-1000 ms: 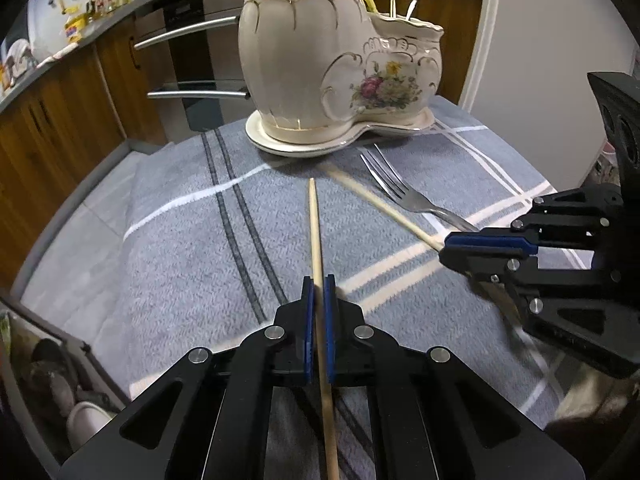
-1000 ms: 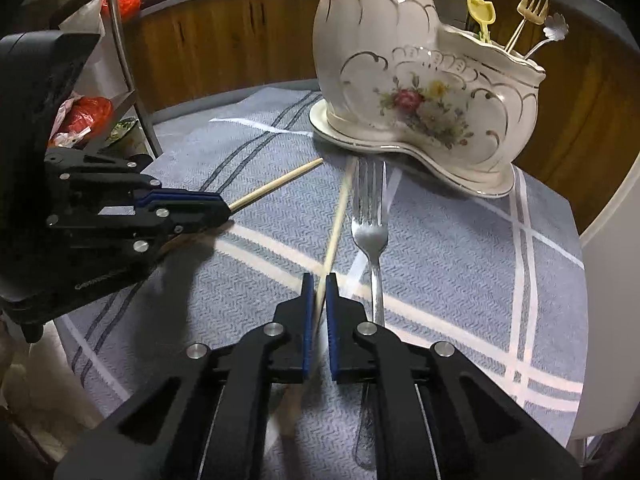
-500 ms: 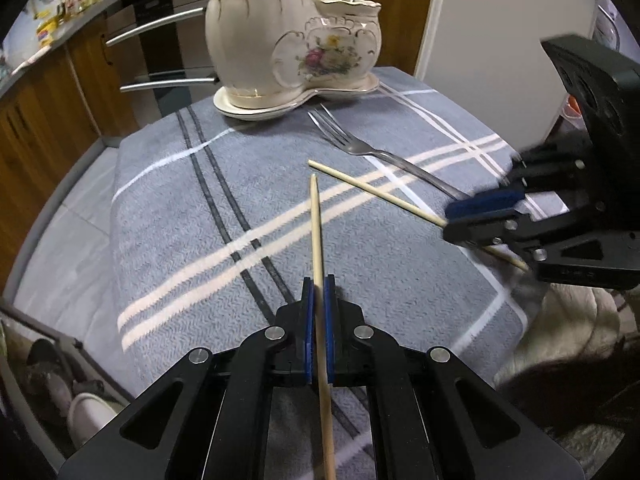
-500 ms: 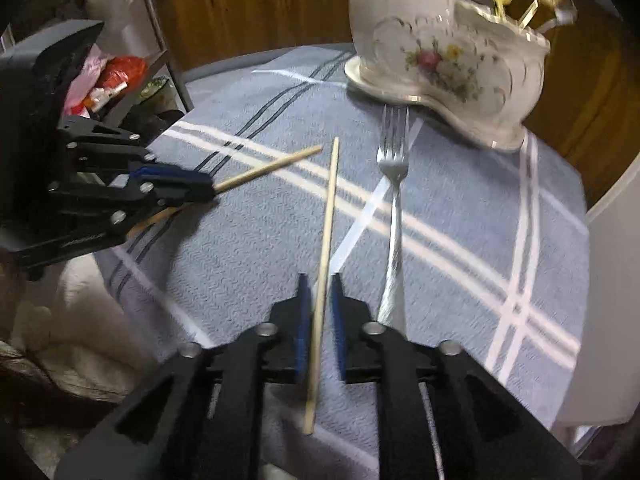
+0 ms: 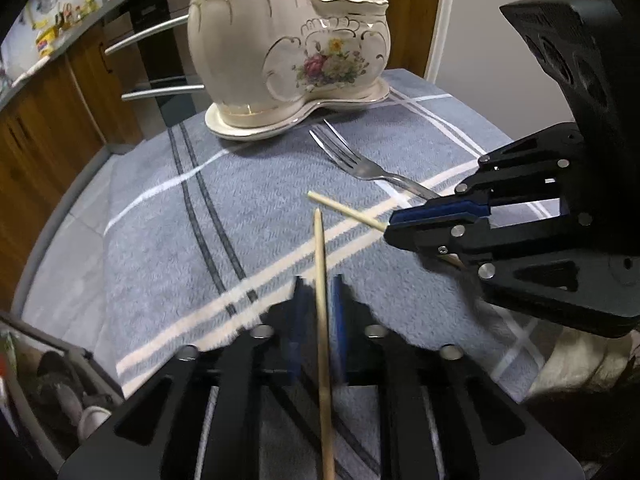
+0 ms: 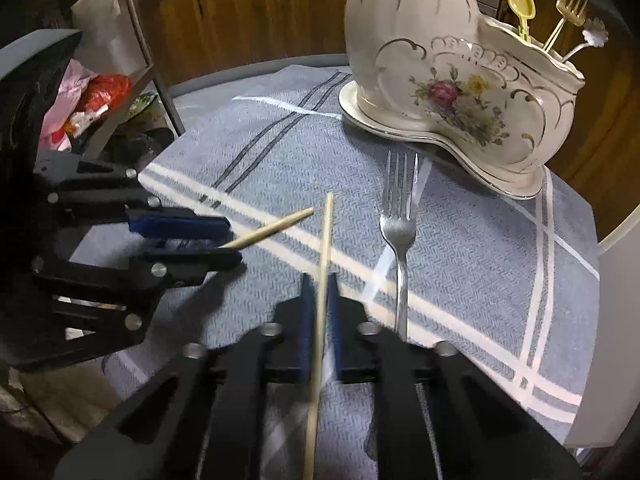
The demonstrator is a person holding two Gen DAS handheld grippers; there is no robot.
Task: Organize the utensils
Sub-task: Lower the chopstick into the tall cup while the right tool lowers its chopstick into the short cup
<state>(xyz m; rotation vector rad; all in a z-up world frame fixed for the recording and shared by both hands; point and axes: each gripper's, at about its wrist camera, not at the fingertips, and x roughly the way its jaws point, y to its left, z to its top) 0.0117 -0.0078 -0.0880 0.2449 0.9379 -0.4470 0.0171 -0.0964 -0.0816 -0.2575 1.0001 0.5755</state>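
Note:
My left gripper (image 5: 319, 286) has a wooden chopstick (image 5: 321, 280) between its blue pads, which stand slightly apart and blurred. My right gripper (image 6: 319, 286) has a second chopstick (image 6: 323, 264) between its slightly parted pads. Each gripper shows in the other's view, left (image 6: 228, 240), right (image 5: 390, 228), with their chopstick tips close together. A silver fork (image 6: 398, 236) lies on the grey striped cloth (image 6: 480, 264), also seen in the left wrist view (image 5: 360, 166). A cream floral ceramic utensil holder (image 5: 288, 52) stands at the back (image 6: 440, 72), holding small utensils.
Wooden cabinets (image 5: 48, 120) with metal handles (image 5: 160, 92) stand behind the table. A metal rack with red and pink bags (image 6: 92, 92) is at the left in the right wrist view. The cloth's edge drops off near both grippers.
Both grippers moved back toward the holder after pulling away. The pads of both have parted a little around their chopsticks, and the chopstick tips now nearly meet.

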